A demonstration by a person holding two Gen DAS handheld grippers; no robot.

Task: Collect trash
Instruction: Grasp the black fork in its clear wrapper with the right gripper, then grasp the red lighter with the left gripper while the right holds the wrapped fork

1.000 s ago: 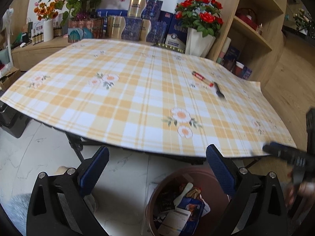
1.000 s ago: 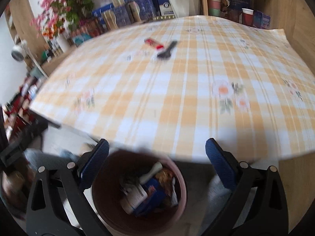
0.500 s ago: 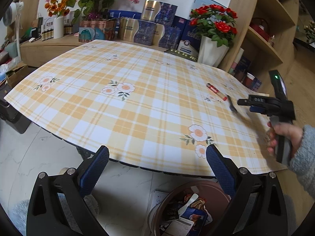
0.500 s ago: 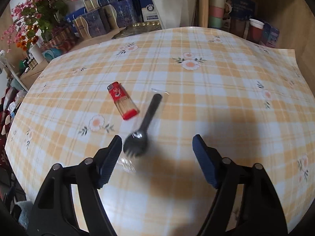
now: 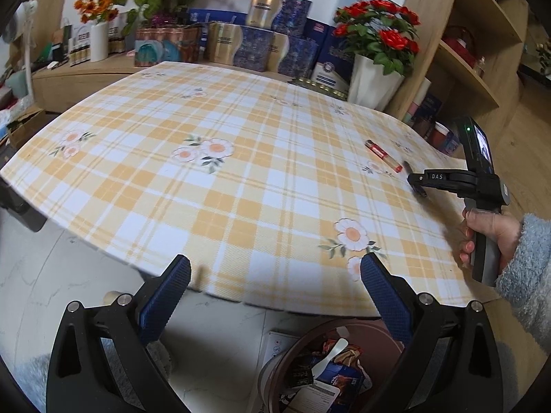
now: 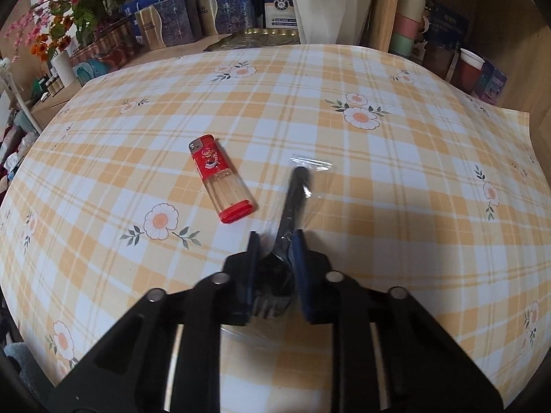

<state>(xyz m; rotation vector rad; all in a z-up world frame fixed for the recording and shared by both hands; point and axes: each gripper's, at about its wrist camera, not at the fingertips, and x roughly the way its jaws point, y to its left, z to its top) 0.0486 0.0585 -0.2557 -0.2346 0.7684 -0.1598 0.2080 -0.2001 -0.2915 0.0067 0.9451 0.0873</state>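
A black plastic fork [image 6: 296,192] in a clear wrapper lies on the yellow checked table [image 6: 378,206]. My right gripper [image 6: 275,241] is closing, its blue pads on either side of the fork's head and touching it. A red lighter [image 6: 220,180] lies just left of the fork. In the left wrist view a hand [image 5: 489,227] holds the right gripper [image 5: 416,180] at the table's right side, beside the lighter [image 5: 383,155]. My left gripper [image 5: 275,268] hangs open and empty over the table's near edge, above a brown trash bin [image 5: 330,327] holding wrappers.
Boxes, flower vases and a white pot of red flowers [image 5: 375,79] line the table's far side. Wooden shelves [image 5: 475,79] with cups stand at the right. White tiled floor [image 5: 51,275] lies below the near edge.
The right gripper swung from over the bin out across the table to the fork and narrowed its jaws around the fork's head. The left gripper stayed open, barely shifting.
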